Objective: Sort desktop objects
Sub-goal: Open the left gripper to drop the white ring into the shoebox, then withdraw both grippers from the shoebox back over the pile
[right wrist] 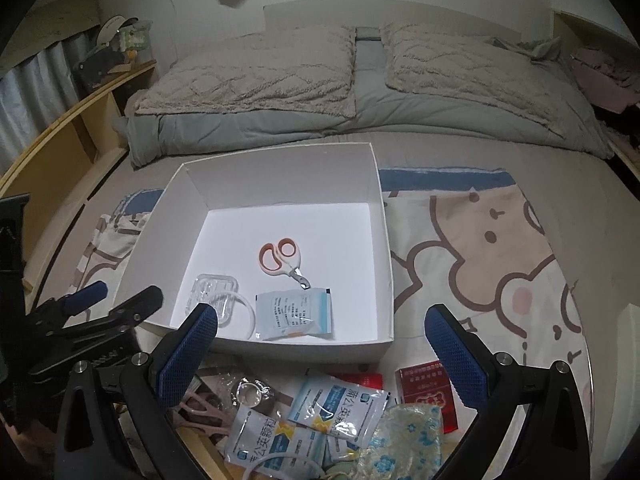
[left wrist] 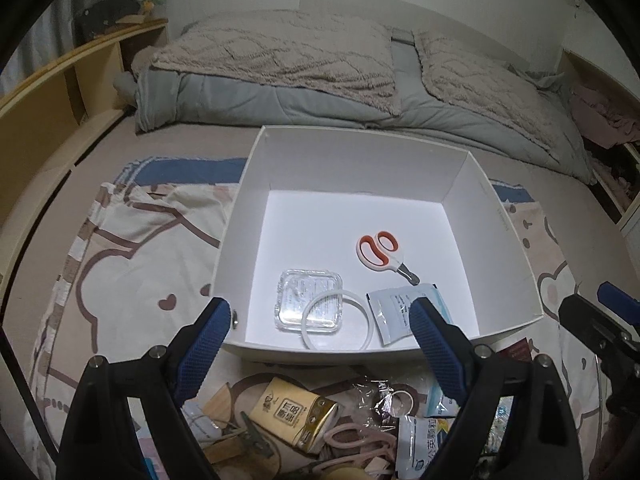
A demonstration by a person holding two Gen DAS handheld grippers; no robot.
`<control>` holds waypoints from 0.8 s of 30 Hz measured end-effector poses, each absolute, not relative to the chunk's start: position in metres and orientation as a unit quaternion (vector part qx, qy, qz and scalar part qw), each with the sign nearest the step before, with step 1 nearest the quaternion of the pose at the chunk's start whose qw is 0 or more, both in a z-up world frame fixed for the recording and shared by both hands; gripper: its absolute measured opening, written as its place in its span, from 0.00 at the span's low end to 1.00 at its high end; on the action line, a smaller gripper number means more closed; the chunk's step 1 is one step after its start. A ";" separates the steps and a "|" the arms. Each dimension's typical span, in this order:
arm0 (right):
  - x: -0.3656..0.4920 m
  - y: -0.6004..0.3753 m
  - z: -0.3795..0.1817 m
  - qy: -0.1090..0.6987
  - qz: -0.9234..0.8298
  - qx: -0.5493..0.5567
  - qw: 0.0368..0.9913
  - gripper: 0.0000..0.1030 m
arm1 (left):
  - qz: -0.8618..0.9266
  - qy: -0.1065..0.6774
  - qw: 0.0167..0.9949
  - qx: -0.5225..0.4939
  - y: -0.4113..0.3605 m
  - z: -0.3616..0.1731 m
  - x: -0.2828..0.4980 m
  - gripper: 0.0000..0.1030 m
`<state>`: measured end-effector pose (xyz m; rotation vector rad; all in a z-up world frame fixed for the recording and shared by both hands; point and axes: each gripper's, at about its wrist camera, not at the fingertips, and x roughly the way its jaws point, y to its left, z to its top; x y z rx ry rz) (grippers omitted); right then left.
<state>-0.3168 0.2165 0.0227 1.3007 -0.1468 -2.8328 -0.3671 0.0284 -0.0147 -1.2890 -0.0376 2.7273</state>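
Both the left tool (left wrist: 320,332) and right tool (right wrist: 320,340) hover with jaws apart and empty over the clutter pile (right wrist: 320,420). The white box (left wrist: 500,220) already holds scissors (left wrist: 380,250), a sachet (right wrist: 296,312) and probably a clear case (left wrist: 308,300). Next comes picking another piece.

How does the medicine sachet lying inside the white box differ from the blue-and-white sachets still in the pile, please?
The sachet in the box lies alone and flat on the floor of the white box, with small dark print on a pale face. The pile sachets lie outside the box near the right gripper, overlapping one another, and show large blue characters. All are sealed, rectangular packets in white and light blue.
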 end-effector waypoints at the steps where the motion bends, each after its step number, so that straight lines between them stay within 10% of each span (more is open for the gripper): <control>1: -0.315 0.217 0.025 -0.049 -0.909 0.413 0.010 1.00 | 0.904 -0.013 0.061 -0.423 0.027 -0.012 -0.365 0.89; 24: -0.260 0.217 0.070 -0.061 -0.934 0.352 0.015 1.00 | 0.939 0.007 0.063 -0.339 0.002 0.055 -0.290 1.00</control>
